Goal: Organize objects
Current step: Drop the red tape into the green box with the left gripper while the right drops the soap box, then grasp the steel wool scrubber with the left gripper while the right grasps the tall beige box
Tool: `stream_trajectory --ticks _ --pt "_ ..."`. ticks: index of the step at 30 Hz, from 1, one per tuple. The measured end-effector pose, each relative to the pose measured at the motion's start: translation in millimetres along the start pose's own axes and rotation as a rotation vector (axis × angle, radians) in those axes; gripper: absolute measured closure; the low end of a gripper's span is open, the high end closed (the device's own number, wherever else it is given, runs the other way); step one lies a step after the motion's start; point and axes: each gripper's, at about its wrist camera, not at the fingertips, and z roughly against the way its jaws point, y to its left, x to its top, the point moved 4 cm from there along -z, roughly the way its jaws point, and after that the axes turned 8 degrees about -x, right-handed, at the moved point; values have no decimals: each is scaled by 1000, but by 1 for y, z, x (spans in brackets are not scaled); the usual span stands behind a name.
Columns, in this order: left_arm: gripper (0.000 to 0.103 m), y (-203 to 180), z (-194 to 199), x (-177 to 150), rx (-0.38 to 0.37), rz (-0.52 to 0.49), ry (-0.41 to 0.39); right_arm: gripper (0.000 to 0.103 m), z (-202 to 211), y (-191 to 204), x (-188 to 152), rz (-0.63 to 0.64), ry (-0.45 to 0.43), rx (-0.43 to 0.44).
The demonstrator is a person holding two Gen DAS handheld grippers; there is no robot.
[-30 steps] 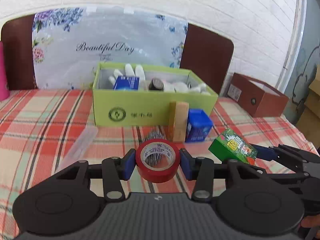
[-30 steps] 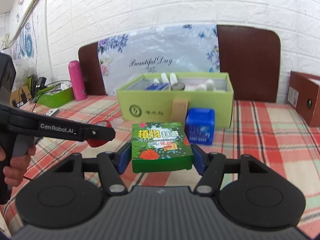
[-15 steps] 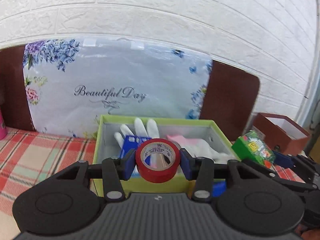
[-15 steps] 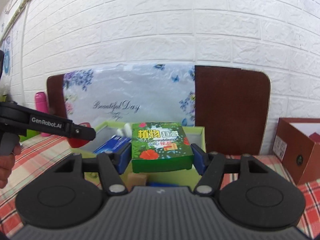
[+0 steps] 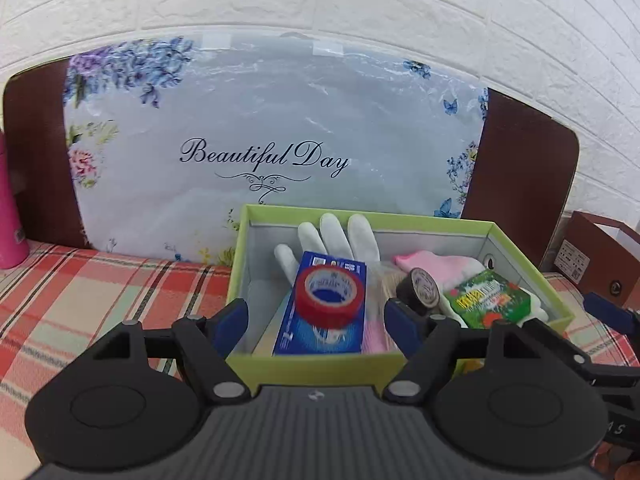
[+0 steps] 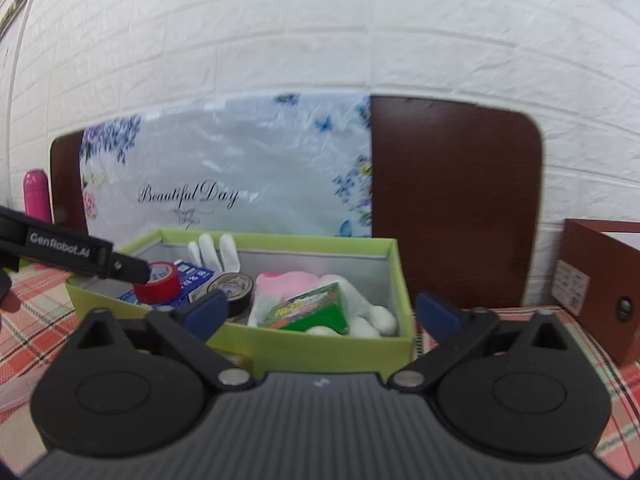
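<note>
Both grippers' fingers spread, glossy red tape ring in cardboard box

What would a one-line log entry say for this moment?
left tongs: open | right tongs: open | red tape, green packet: in green box

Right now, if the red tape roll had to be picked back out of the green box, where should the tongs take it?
Come from above and pinch the red tape roll across its outer band: its open core faces forward, leaving both curved sides exposed above the blue box.
</note>
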Motion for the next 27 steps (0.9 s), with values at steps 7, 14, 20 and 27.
stream_trajectory --ticks 7,14,20,27 --pt "25 -27 42 -11 39 -42 47 0 45 -3 2 -48 67 24" --pt "25 -46 82 -44 74 -82 56 0 101 -10 -13 -99 139 40" --pt "25 -54 95 -74 75 -74 94 0 132 -8 -43 -94 218 47" --pt "25 -53 93 -90 89 -69 133 0 148 -7 -67 -93 278 41"
